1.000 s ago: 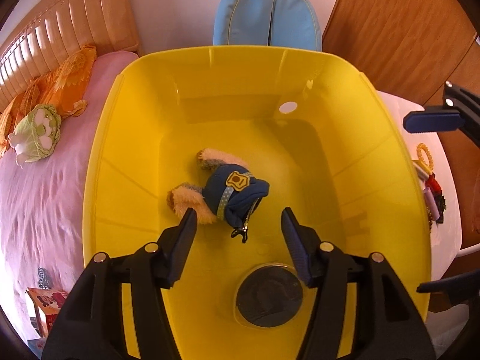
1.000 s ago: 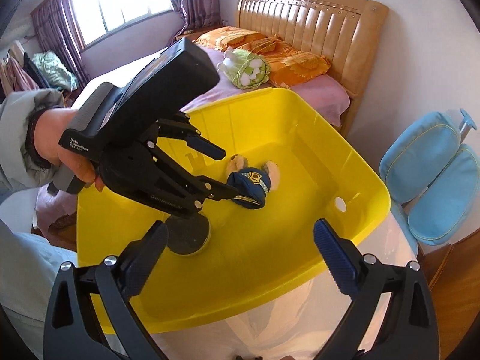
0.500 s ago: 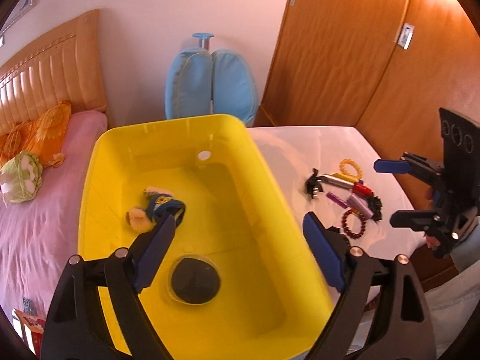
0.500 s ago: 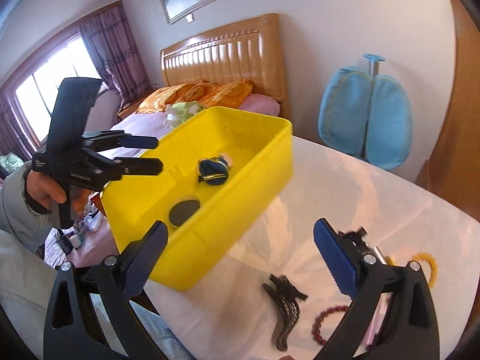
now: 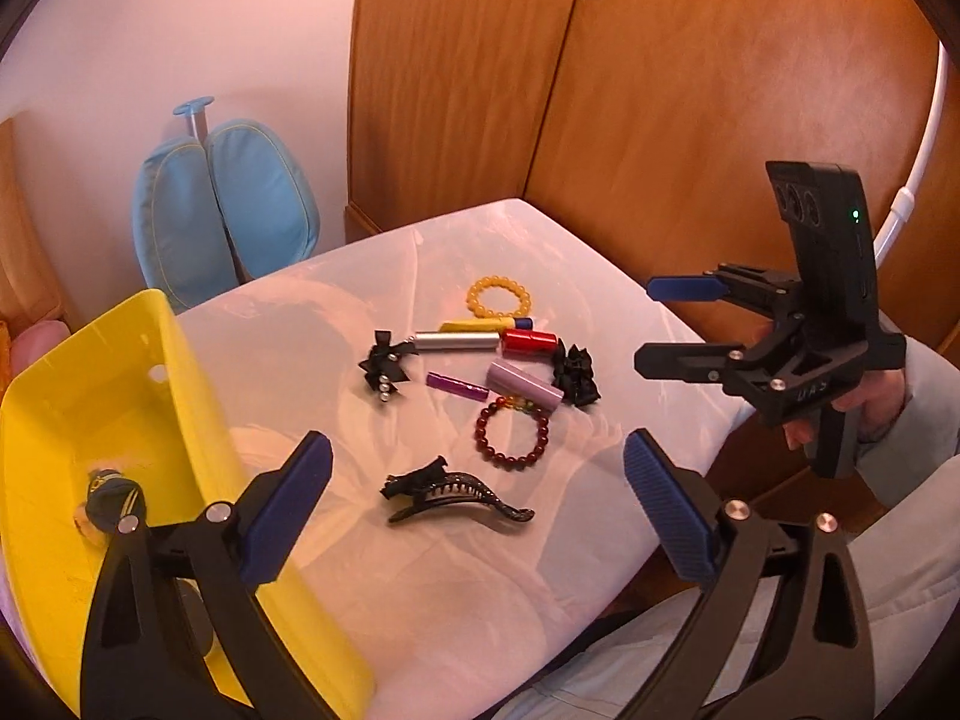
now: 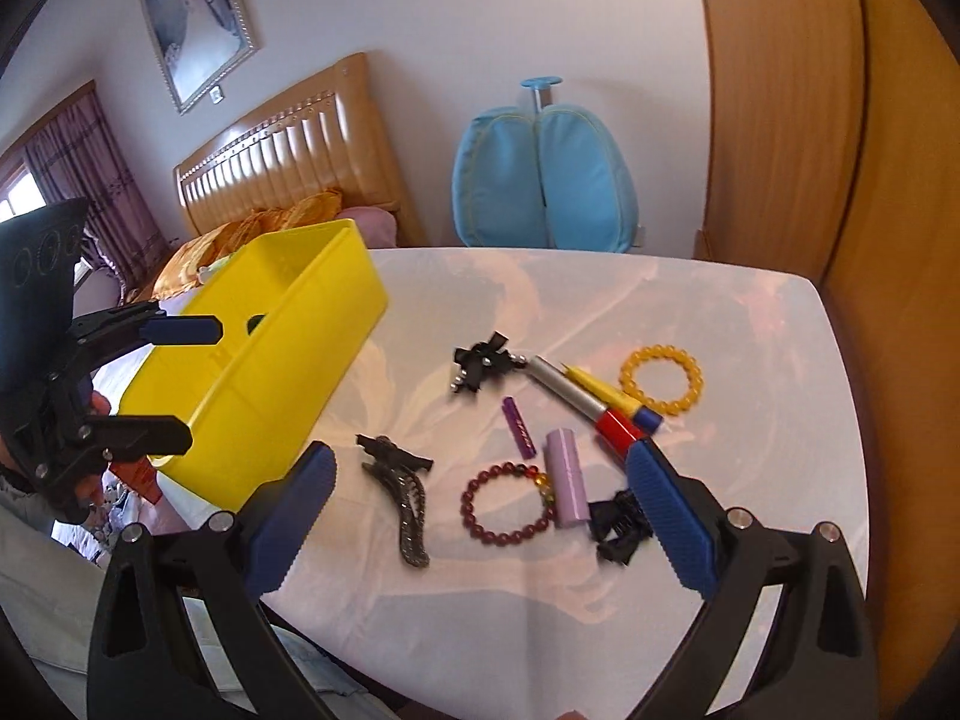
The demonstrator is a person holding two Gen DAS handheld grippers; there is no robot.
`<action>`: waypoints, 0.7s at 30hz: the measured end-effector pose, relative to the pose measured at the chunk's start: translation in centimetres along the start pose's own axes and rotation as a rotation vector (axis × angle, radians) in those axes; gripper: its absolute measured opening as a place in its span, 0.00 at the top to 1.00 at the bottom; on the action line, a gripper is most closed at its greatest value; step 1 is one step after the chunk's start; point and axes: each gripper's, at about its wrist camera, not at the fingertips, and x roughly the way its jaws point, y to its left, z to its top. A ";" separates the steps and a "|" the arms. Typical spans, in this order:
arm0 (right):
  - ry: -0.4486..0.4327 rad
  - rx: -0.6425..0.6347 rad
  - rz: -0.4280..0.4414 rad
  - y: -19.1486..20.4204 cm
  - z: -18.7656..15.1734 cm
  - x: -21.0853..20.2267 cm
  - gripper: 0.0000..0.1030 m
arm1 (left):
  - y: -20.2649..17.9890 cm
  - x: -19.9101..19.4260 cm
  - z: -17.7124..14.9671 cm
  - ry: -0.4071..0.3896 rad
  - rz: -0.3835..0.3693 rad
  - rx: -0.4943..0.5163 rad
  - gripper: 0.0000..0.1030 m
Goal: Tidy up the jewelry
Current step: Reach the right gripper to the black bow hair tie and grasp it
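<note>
My left gripper (image 5: 474,504) is opening, jaws spread and nothing between them. The black hair clip (image 5: 456,495) is lying on the white table (image 5: 420,600) directly ahead, long axis crosswise to my fingers. My right gripper (image 6: 480,516), also spread and empty, is hovering comparably near.

The left gripper (image 5: 474,498) points steeply downward, its jaws opening wide with nothing gripped between the blue pads (image 5: 287,504). The hand (image 6: 90,444) holding it shows only in part behind the black handle, a pale sleeve (image 6: 36,540) below it. The right gripper (image 6: 480,510) also tilts downward, its jaws spread wide and empty. The right hand (image 5: 870,405) wraps the grip from behind, and a pale grey sleeve (image 5: 924,414) covers that wrist.
</note>
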 end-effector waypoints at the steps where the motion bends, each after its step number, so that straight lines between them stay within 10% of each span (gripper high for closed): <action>1: 0.013 0.015 -0.011 -0.7 -0.4 0.0 0.04 | -0.6 0.9 0.0 0.020 0.006 0.007 0.08; 12: 0.093 0.061 -0.050 -3.9 -3.5 1.6 0.04 | -2.3 6.0 -1.9 0.158 0.012 -0.074 0.08; 21: 0.188 0.149 -0.310 -8.1 -3.5 7.4 0.05 | -3.2 8.0 -2.2 0.216 0.040 -0.099 0.08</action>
